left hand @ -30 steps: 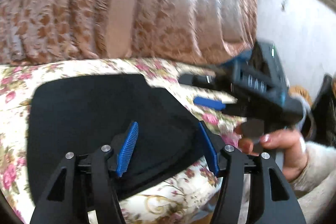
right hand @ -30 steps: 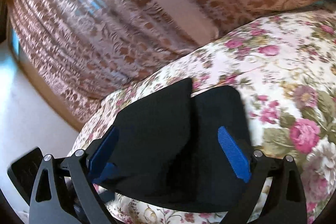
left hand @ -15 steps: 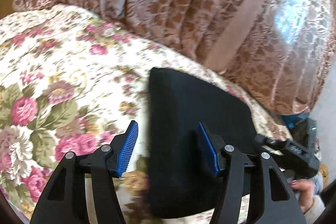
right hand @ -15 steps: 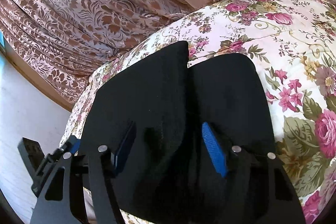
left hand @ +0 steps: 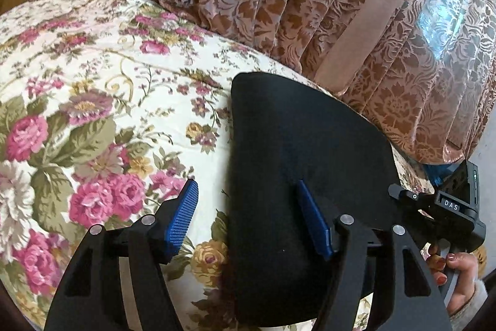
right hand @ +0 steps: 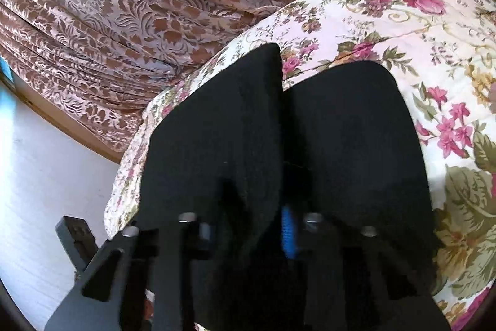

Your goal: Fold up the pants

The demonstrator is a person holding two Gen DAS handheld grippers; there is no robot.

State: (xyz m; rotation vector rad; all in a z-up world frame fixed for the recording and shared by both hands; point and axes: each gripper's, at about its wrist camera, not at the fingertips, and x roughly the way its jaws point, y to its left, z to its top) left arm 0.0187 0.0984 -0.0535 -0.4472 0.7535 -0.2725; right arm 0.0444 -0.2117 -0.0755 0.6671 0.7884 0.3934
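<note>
The black pants (left hand: 297, 151) lie folded into a compact stack on the floral bedspread (left hand: 93, 101). My left gripper (left hand: 248, 219) is open over the stack's left edge, one blue pad over the quilt, the other over the cloth. In the right wrist view the pants (right hand: 350, 138) show two folded sections side by side. My right gripper (right hand: 257, 225) has closed in on the near edge of the left section (right hand: 217, 145); cloth sits between the pads. The right gripper also shows in the left wrist view (left hand: 446, 207) at the stack's right side.
Brown patterned curtains (left hand: 310, 5) hang behind the bed. A white wall (right hand: 37, 176) lies past the bed's edge in the right wrist view. The person's hand (left hand: 452, 269) holds the right gripper's handle.
My right gripper's jaws have closed from wide open onto the near edge of the pants. My left gripper has swung left from over the stack to its left edge, still open.
</note>
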